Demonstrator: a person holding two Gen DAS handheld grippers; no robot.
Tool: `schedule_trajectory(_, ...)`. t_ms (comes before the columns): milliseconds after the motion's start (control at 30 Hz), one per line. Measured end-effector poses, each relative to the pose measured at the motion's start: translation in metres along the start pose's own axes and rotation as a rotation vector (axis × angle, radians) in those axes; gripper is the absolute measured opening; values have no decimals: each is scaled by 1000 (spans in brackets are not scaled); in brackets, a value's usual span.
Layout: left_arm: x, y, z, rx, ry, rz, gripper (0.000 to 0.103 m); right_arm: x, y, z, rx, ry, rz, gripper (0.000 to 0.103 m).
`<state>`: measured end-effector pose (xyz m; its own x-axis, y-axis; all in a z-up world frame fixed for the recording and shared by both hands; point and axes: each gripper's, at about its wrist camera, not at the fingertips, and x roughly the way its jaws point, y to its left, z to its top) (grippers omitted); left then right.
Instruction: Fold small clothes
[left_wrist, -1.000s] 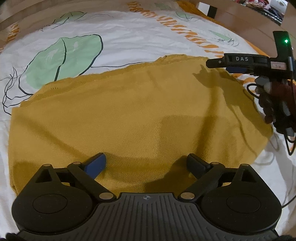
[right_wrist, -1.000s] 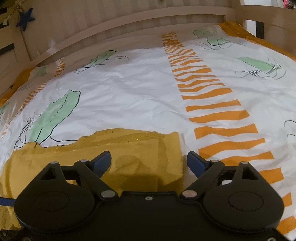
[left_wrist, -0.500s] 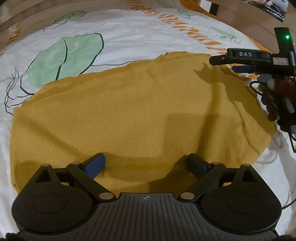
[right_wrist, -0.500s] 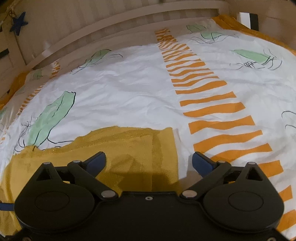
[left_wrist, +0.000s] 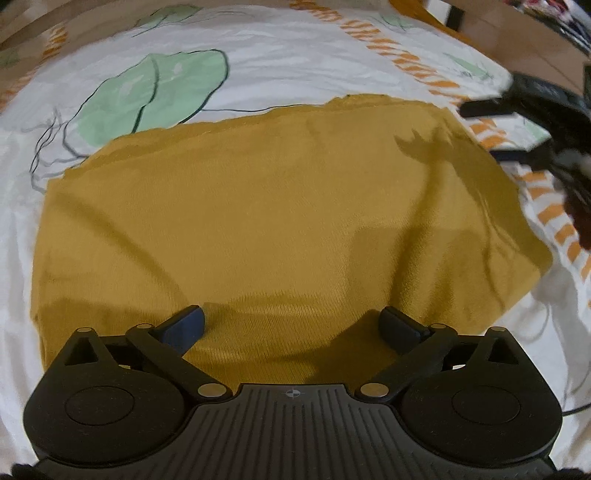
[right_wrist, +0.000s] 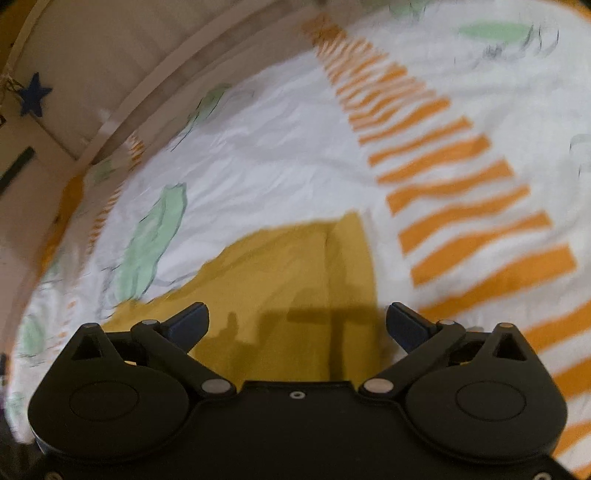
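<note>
I take the mustard cloth (left_wrist: 280, 221) as my landmark. It lies spread flat on the white bedsheet (left_wrist: 258, 62), a broad single piece with a few shallow creases running across it and its far edge slightly wavy.

My left gripper (left_wrist: 291, 325) sits over the near edge of the cloth. Its jaws are spread wide, with bare fabric showing between the 2 blue-padded fingertips (left_wrist: 184, 325); nothing is pinched. I cannot tell whether the tips touch the fabric or hang just above it.

In the right wrist view, my right gripper (right_wrist: 297, 323) is over the cloth's (right_wrist: 291, 280) right corner. Its jaws are also spread wide and grip nothing. The left fingertip is above the fabric, while the right fingertip (right_wrist: 406, 325) lies just past the cloth's right edge, over the sheet. This picture is motion-blurred, so fine detail of the edge is unclear.

From the left wrist camera, the right gripper (left_wrist: 532, 122) shows as a dark blurred shape just beyond the cloth's far right corner, and its shadow falls on the fabric there.

A green leaf print (left_wrist: 155, 96) on the sheet lies beyond the cloth's far left edge. A band of orange stripes (right_wrist: 454, 206) runs along the sheet to the right of the cloth. A pale headboard (right_wrist: 122, 62) stands well beyond the cloth.
</note>
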<state>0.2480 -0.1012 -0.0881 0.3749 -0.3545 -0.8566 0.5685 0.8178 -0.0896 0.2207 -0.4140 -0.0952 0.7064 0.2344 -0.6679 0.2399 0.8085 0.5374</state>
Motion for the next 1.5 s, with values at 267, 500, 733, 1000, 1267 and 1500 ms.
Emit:
schedule_trajectory(267, -3, -6, -8, -39, 9, 8, 102, -16, -19, -21, 133, 99, 93, 103)
schedule_trajectory(500, 3, -4, -5, -72, 22, 17, 103, -1, -20, -27, 159, 153, 159, 103)
schedule_trajectory(733, 5, -4, -7, -71, 6, 19, 103, -35, -7, -26, 44, 90, 44, 103)
schedule_trajectory(1000, 5, -3, -6, -73, 1, 15, 103, -53, 11, -56, -110, 105, 8, 59)
schedule_trajectory(1267, 5, -3, -5, -74, 1, 14, 103, -46, 15, -69, -164, 159, -4, 11)
schedule_trajectory(1500, 5, -2, -4, -79, -1, 14, 103, -52, 19, -73, -190, 147, -57, 10)
